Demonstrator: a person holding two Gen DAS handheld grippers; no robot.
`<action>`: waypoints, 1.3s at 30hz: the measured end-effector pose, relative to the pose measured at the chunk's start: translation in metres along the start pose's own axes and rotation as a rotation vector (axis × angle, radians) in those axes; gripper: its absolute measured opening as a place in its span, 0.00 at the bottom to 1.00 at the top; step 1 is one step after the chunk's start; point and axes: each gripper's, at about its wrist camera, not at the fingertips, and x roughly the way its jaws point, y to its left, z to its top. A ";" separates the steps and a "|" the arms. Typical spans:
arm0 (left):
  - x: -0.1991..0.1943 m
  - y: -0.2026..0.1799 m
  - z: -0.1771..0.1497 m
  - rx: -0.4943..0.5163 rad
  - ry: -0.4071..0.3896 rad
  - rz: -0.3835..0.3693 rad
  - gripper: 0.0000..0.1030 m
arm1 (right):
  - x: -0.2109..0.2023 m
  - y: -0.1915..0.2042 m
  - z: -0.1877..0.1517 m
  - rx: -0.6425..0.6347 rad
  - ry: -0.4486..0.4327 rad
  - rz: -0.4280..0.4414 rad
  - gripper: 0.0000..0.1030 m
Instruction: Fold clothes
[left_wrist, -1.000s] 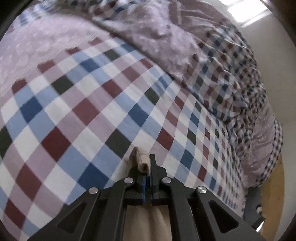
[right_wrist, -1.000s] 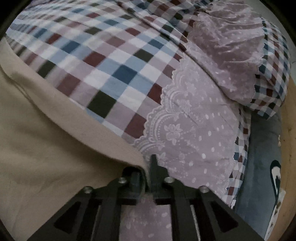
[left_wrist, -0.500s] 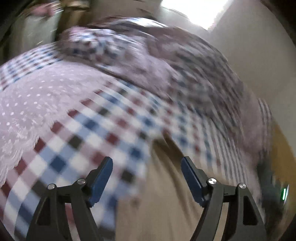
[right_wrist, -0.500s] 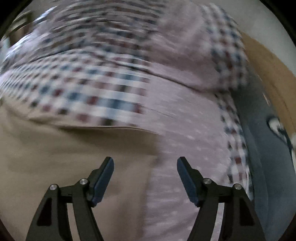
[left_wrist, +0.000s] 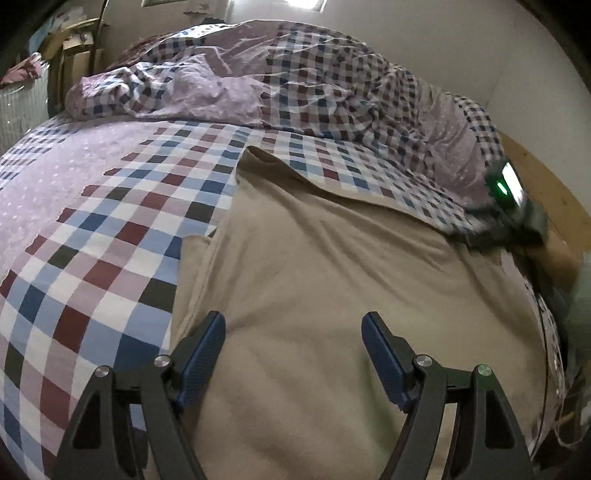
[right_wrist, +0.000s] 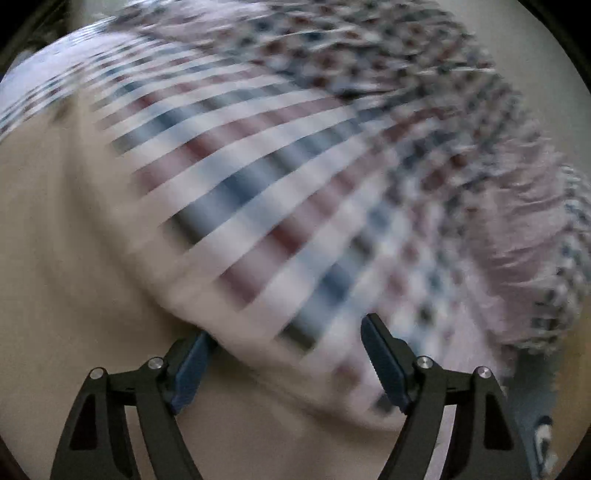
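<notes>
A beige garment (left_wrist: 332, 295) lies spread on the checked bed cover, with one pointed corner (left_wrist: 255, 155) reaching toward the back. My left gripper (left_wrist: 293, 326) hovers over its near part, open, with nothing between the blue pads. The right wrist view is badly motion-blurred. There my right gripper (right_wrist: 288, 328) has its jaws opening wide and empty, above the edge where the beige garment (right_wrist: 74, 258) meets the bed cover. The right gripper's body (left_wrist: 509, 195), with a green light, also appears at the garment's far right edge.
The bed cover (left_wrist: 110, 240) is checked in blue, maroon and white, with a lilac dotted panel (left_wrist: 55, 166) at the left. A rumpled duvet (left_wrist: 295, 85) is heaped along the back by a white wall. Cardboard boxes (left_wrist: 74, 48) stand at the back left, with wooden floor (left_wrist: 554, 199) at the right.
Both grippers were shut on beige cloth a second ago. They have let go, opened wide and pulled back and up. The right view is still swinging sideways.
</notes>
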 end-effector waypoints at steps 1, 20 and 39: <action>-0.002 0.002 -0.001 0.007 -0.005 0.002 0.78 | -0.001 -0.010 0.008 0.056 -0.014 -0.090 0.80; -0.107 0.124 -0.080 -0.538 -0.039 -0.202 0.76 | -0.212 0.087 -0.136 0.486 -0.265 0.323 0.81; -0.081 0.099 -0.109 -0.811 0.022 -0.398 0.69 | -0.276 0.219 -0.149 0.146 -0.523 0.448 0.81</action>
